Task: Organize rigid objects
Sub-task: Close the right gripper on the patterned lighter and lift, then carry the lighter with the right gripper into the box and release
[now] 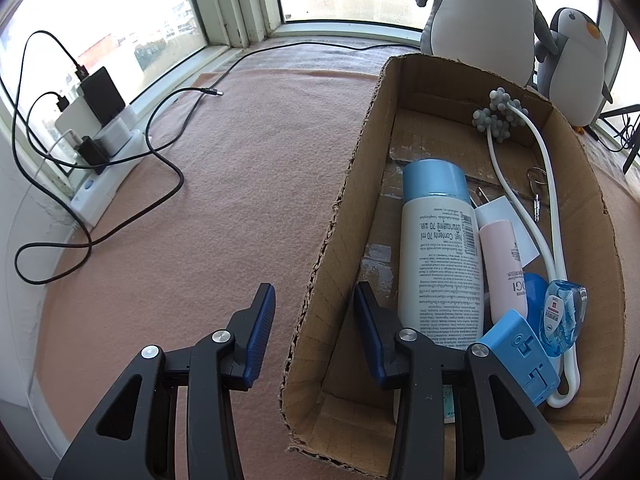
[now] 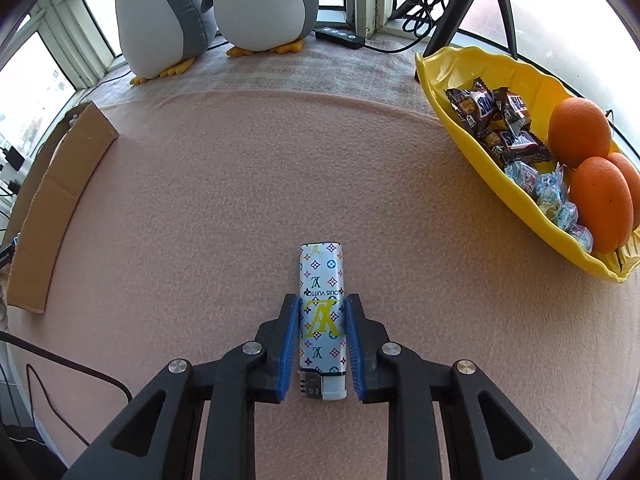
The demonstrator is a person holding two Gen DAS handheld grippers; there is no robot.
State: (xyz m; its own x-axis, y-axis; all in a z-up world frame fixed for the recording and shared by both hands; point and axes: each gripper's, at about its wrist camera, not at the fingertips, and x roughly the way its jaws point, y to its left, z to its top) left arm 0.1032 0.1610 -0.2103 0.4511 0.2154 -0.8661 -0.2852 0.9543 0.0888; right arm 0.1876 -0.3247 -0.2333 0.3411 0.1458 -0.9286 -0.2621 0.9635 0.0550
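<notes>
A patterned lighter (image 2: 322,312) lies on the pink felt mat, between the fingers of my right gripper (image 2: 322,312). The blue pads sit against both its sides. My left gripper (image 1: 314,312) is open and empty, straddling the near left wall of a cardboard box (image 1: 340,220). The box holds a white bottle with a blue cap (image 1: 440,248), a pink tube (image 1: 504,264), a blue block (image 1: 520,356), a clear blue tape dispenser (image 1: 562,312), a white-handled massager (image 1: 520,152) and keys (image 1: 536,184). The box also shows in the right wrist view (image 2: 60,200) at the far left.
A yellow bowl (image 2: 460,120) with oranges (image 2: 580,132) and candies stands at the right. Two plush penguins (image 2: 224,4) sit by the window. A power strip (image 1: 104,184) with chargers and black cables (image 1: 168,160) lies at the left. A tripod (image 2: 472,0) stands behind the bowl.
</notes>
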